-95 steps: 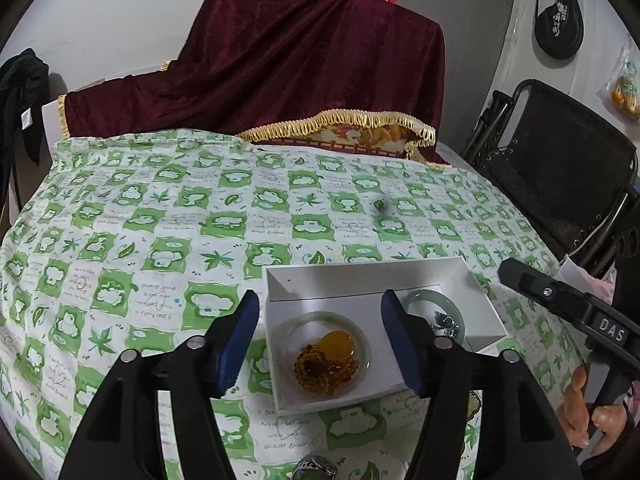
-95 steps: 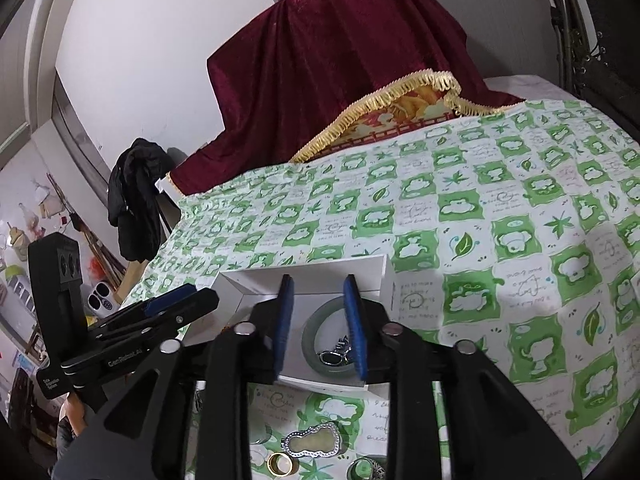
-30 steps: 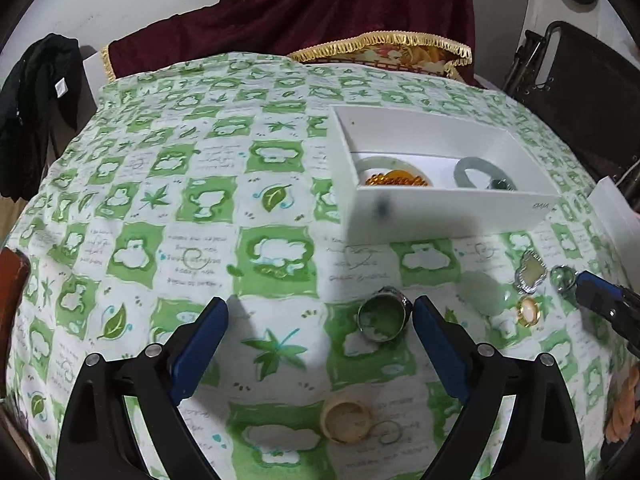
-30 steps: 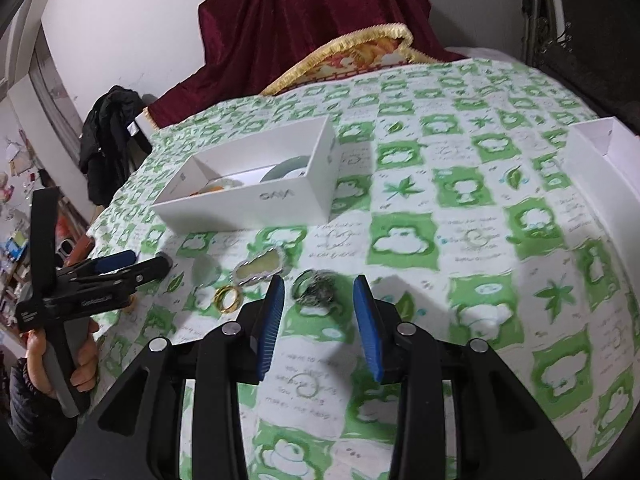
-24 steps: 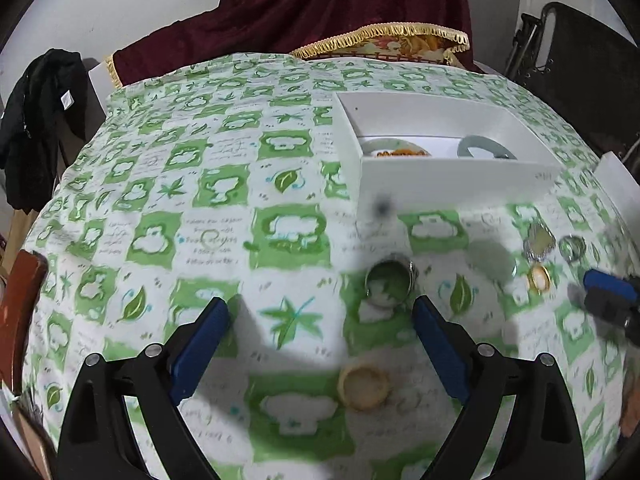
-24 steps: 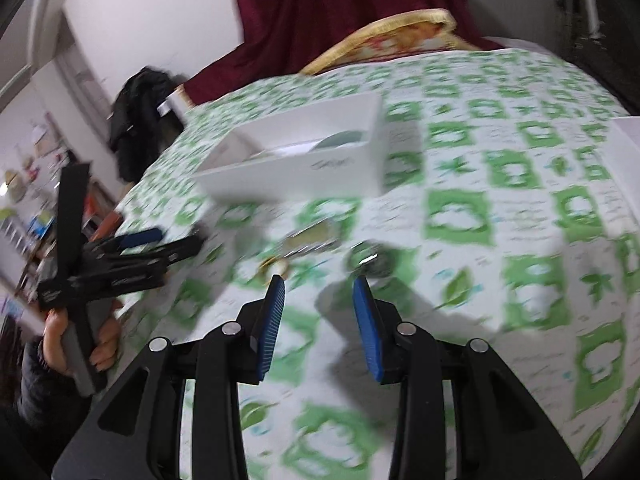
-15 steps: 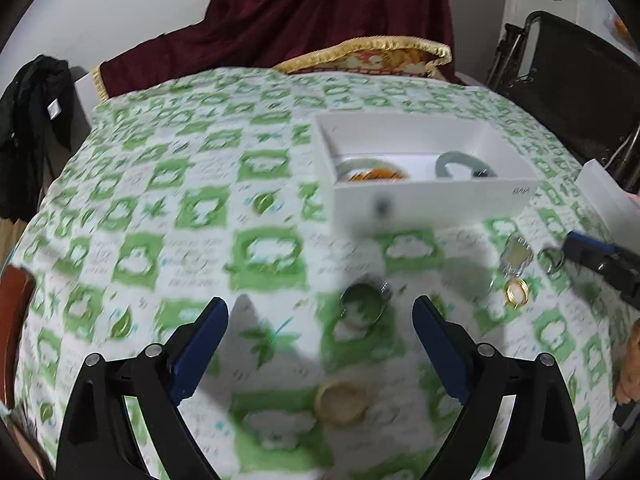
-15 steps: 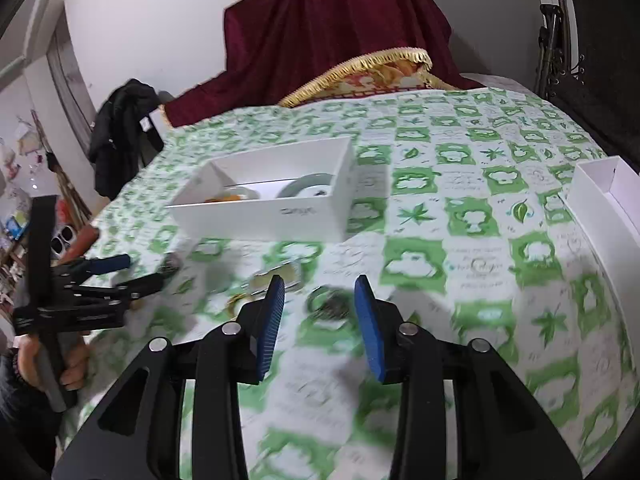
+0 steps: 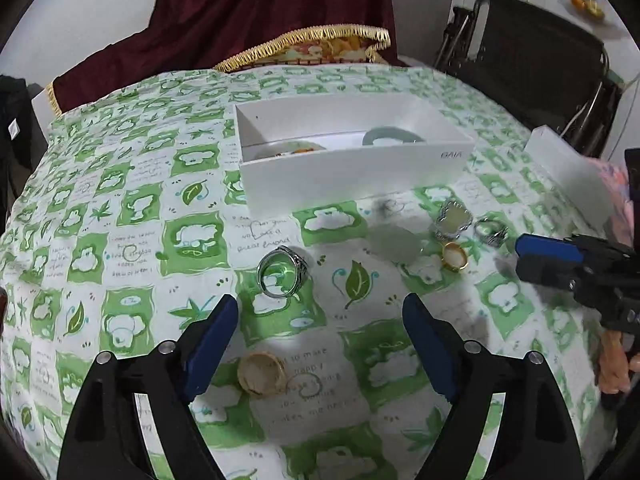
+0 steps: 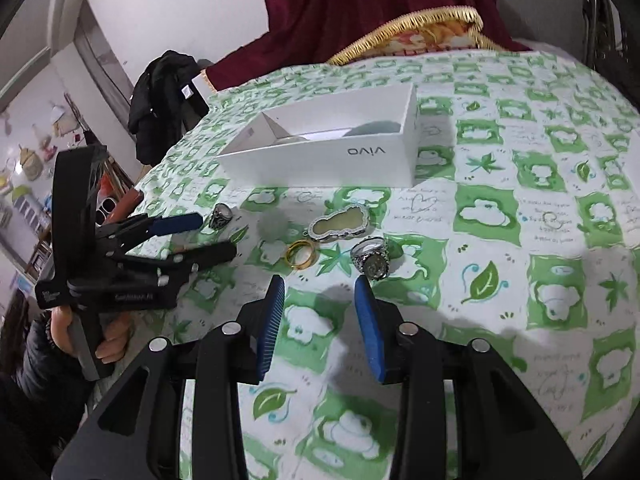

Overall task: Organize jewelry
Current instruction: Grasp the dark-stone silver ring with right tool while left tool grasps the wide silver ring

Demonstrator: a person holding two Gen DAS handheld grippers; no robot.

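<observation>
Jewelry in the left wrist view: a white box (image 9: 352, 176) holds a pale green bangle (image 9: 394, 136); a silver ring (image 9: 282, 271) lies loose on open tablecloth (image 9: 132, 240) just ahead of the left gripper (image 9: 320, 340), spread wide and empty. Right wrist view: the right gripper (image 10: 320, 320), parted and empty, hovers near a chunky silver ring (image 10: 371, 258), gold ring (image 10: 302, 254) and gourd pendant (image 10: 340, 222).
</observation>
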